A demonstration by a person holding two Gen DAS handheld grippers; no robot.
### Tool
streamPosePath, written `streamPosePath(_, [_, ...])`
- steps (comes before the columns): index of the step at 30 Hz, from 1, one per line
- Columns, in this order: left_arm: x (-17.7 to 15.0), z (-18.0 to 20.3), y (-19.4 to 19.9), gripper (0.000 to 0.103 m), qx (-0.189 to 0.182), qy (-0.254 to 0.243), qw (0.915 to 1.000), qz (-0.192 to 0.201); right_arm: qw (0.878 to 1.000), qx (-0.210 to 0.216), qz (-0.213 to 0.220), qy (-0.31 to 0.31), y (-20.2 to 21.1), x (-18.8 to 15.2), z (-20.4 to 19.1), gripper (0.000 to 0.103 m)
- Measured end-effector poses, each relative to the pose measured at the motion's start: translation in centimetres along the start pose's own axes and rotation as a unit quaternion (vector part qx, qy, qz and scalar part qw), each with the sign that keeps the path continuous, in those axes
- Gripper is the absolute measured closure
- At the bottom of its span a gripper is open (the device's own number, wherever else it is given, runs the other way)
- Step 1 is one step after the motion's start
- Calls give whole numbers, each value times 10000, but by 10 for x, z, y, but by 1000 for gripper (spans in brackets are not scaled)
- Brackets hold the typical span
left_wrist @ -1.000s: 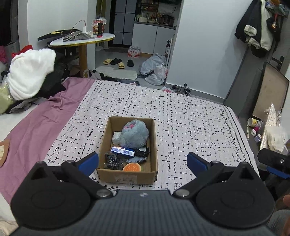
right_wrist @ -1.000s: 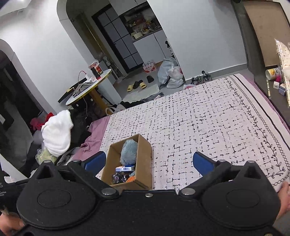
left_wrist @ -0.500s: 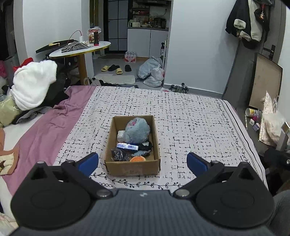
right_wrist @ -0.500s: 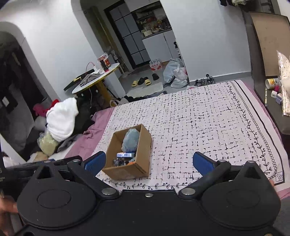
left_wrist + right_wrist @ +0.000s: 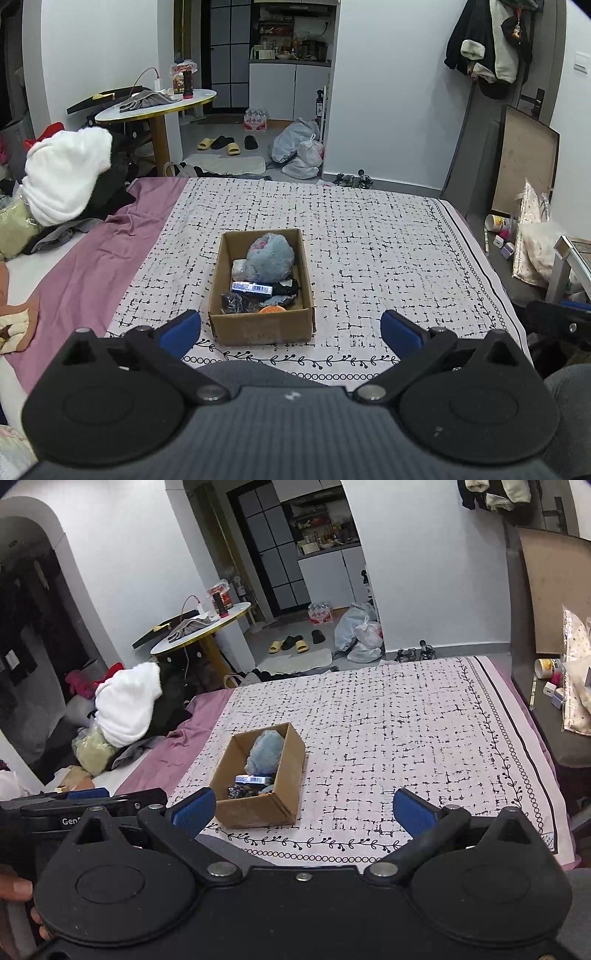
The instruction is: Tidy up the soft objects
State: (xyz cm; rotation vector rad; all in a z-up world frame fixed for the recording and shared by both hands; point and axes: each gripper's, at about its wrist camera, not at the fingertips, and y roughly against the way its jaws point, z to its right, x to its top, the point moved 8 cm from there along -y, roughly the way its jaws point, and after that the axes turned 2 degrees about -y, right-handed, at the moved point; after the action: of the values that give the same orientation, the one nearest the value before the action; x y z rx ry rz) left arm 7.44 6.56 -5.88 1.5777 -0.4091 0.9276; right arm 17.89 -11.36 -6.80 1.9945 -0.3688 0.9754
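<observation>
On the bed's white black-patterned cover (image 5: 369,258) we see a brown cardboard box (image 5: 260,328) holding a fluffy blue-grey plush toy (image 5: 269,258). Our left claw (image 5: 290,330) and right claw (image 5: 303,812) are both spread wide, empty, near the box.

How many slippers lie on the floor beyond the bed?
4: two yellow slippers and two black slippers, in a row by the round table; more may be hidden.

Ahead of the left hand-held gripper (image 5: 291,328), with its matt black plastic body and blue pads, sits a matt brown cardboard box (image 5: 262,330) on the bed's printed cloth cover (image 5: 388,258). Inside lie a fuzzy blue-grey plush toy (image 5: 270,256) and a crinkled, glossy black wrapper (image 5: 232,302).
</observation>
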Motion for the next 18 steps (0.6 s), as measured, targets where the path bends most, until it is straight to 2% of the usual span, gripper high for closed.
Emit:
streamPosePath(5, [-1, 0, 3, 0, 2, -11, 10000, 39, 9999, 122, 32, -25, 2, 0, -2, 0])
streamPosePath(18, [-5, -4, 0, 0, 5, 49, 10000, -4, 9999, 119, -18, 36, -2, -4, -4, 0])
